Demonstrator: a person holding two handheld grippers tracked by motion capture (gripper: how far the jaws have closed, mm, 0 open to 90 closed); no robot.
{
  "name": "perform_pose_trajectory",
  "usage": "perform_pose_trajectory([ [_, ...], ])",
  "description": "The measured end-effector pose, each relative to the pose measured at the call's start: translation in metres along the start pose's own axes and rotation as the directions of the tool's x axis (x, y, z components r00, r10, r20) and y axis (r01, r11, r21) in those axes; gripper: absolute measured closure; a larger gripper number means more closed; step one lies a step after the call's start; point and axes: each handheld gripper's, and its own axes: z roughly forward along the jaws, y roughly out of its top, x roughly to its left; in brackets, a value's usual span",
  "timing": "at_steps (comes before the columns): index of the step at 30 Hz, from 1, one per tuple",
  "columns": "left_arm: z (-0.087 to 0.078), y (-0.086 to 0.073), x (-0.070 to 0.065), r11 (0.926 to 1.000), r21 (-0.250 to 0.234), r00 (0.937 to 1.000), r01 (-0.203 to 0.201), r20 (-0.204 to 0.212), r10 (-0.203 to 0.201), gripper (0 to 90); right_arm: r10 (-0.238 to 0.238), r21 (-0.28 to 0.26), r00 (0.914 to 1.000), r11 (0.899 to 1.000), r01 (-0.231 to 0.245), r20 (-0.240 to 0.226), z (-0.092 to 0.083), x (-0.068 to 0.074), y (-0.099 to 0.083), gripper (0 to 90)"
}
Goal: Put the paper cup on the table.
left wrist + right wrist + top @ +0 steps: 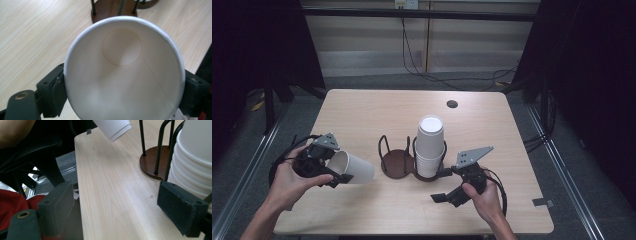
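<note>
Item: cup (353,170), on its side, clamped at the rim in left hand-held gripper (328,167). Right hand-held gripper (447,185) wide, empty, beside stack (430,147). Risk: thin rim may buckle; cup could slip onto surface (377,107).

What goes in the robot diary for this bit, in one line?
left gripper: shut on paper cup, tipped sideways | right gripper: open beside cup stack | holder's left ring: empty

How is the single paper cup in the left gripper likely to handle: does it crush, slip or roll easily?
The paper cup is thin-walled and empty, so probably very light and easily crushed by a firmer squeeze. The left gripper holds it on its side, by the rim end; its smooth tapered wall may slip. Laid on the table, it would likely roll in a curve.
</note>
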Motion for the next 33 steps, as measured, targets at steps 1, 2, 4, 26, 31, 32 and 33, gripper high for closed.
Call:
perform_pose_trajectory([
  [1, 0.001, 0.001, 0.001, 0.9999, 0.011, 1.0, -0.001, -0.003, 0.001, 14.0, 0.0, -0.001, 1.0, 1.0, 0.0, 0.001, 0.0, 0.0, 0.0, 14.2],
  [2, 0.002, 0.002, 0.003, 0.9998, 0.02, 1.0, -0.003, -0.006, 0.003, 13.9, 0.001, -0.003, 1.0, 1.0, -0.001, 0.002, -0.001, -0.001, 0.0, 14.2],
  [4, 0.003, 0.003, 0.007, 0.9997, 0.026, 0.9999, 0.001, -0.015, 0.0, 13.9, 0.0, -0.005, 1.0, 1.0, 0.0, 0.005, -0.001, -0.001, 0.0, 14.2],
  [26, 0.023, 0.043, 0.041, 0.9767, 0.211, 0.9954, 0.041, -0.093, -0.022, 14.0, 0.003, -0.004, 0.9999, 1.0, -0.003, 0.016, -0.003, 0.0, -0.001, 14.2],
  [31, 0.026, 0.048, 0.048, 0.9668, 0.251, 0.9945, 0.049, -0.102, -0.024, 14.0, 0.009, 0.006, 0.9995, 1.0, -0.01, 0.029, -0.003, -0.001, -0.001, 14.2],
  [32, 0.027, 0.049, 0.05, 0.965, 0.258, 0.9941, 0.049, -0.106, -0.022, 14.0, 0.011, 0.008, 0.9994, 1.0, -0.011, 0.032, -0.002, -0.001, -0.001, 14.2],
  [33, 0.029, 0.05, 0.05, 0.9618, 0.268, 0.9931, 0.054, -0.115, -0.024, 13.9, 0.008, 0.012, 0.9994, 1.0, -0.009, 0.033, -0.002, -0.001, -0.001, 14.2],
])
